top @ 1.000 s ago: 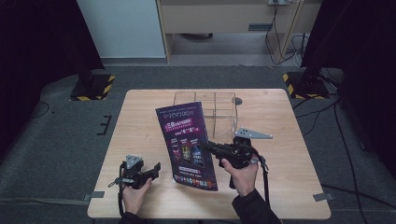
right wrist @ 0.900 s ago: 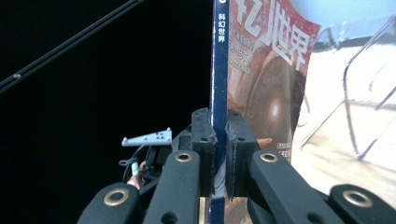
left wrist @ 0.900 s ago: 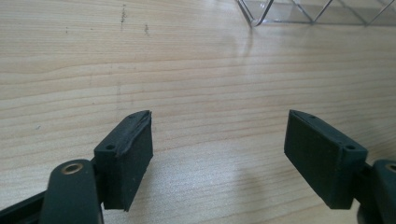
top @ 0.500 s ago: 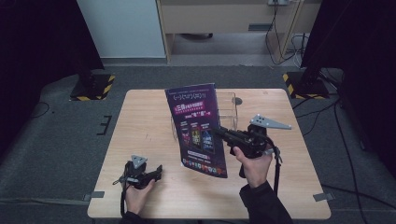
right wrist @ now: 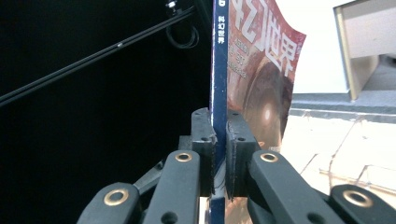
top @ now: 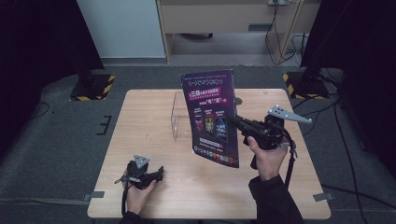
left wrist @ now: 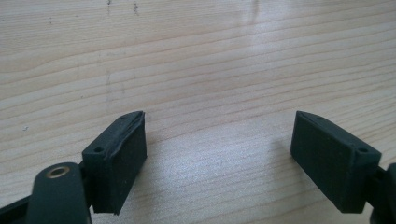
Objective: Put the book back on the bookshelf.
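You had the magazine (top: 212,116) clamped in the right gripper (top: 236,120), held upright in the air over the middle of the table (top: 140,135), just beside the clear plastic stand (top: 180,116) and partly in front of it. In the right gripper view the jaws were pinched together on the spine edge (right wrist: 218,74), one pad on each side, and the cover (right wrist: 257,70) bowed away above the grip.

Handling, my read: light, thin and floppy. Glossy cover, so likely slippery under the pads. A single pinch at the spine was the right place to hold it, since that's the stiffest line. Gripped at a loose page edge it would probably sag or fan open. The bottom corner hung free below your hand, and I'd expect it to swing on quick moves.

Your left gripper (top: 156,173) sat low near the front left of the table, well apart from the magazine. Its jaws had just been opening and stood wide apart, with nothing between the pads (left wrist: 119,158) except bare wood.
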{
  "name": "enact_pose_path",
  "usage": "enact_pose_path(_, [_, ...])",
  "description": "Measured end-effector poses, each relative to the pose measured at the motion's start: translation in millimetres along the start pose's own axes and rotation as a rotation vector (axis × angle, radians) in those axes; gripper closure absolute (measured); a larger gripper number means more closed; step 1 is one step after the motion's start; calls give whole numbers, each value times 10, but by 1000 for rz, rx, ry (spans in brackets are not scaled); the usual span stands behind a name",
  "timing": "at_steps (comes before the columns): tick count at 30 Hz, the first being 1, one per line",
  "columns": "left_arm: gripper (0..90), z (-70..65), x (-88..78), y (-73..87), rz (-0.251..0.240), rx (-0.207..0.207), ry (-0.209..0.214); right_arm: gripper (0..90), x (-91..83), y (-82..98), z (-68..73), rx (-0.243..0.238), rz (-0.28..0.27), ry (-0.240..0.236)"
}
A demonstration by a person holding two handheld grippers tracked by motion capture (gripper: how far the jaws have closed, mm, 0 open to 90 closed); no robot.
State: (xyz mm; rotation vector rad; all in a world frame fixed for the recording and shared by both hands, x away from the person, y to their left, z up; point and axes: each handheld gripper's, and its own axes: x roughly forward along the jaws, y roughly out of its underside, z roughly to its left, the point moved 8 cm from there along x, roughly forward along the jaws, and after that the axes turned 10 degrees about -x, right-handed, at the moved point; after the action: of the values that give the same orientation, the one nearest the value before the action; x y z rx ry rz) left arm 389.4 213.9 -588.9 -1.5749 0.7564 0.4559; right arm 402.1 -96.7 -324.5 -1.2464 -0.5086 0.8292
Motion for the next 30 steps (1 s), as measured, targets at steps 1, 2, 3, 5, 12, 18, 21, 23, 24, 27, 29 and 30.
enact_pose_path(1, [176, -1, 1, 0, 0, 1, 0, 849, -34, -28, -39, -3, -9, 17])
enact_pose_path(2, [176, -1, 1, 0, 1, 3, -2, 848, -47, -38, -54, -2, -12, 21])
enact_pose_path(3, [176, -1, 1, 0, 1, 3, -2, 848, -47, -38, -54, -2, -12, 21])
enact_pose_path(5, [176, -2, 2, 1, 2, 5, -4, 849, -84, -69, -105, -2, -18, 39])
enact_pose_path(12, [173, -14, 10, 5, 6, 22, -18, 848, -170, -171, -283, -11, -39, 94])
enact_pose_path(18, [171, -15, 11, 5, 6, 23, -18, 848, -205, -228, -438, -12, -54, 137])
enact_pose_path(21, [170, -15, 11, 5, 7, 24, -18, 848, -200, -255, -517, -12, -69, 157])
enact_pose_path(23, [170, -15, 11, 5, 6, 24, -18, 848, -187, -260, -567, -12, -77, 170])
enact_pose_path(24, [170, -15, 11, 5, 7, 24, -18, 848, -179, -260, -595, -13, -79, 179])
enact_pose_path(27, [170, -16, 12, 5, 6, 23, -18, 848, -142, -256, -671, -14, -77, 202])
enact_pose_path(29, [170, -16, 12, 5, 6, 23, -18, 848, -113, -251, -715, -19, -76, 214])
enact_pose_path(30, [170, -16, 12, 5, 5, 23, -18, 848, -99, -250, -733, -17, -75, 217])
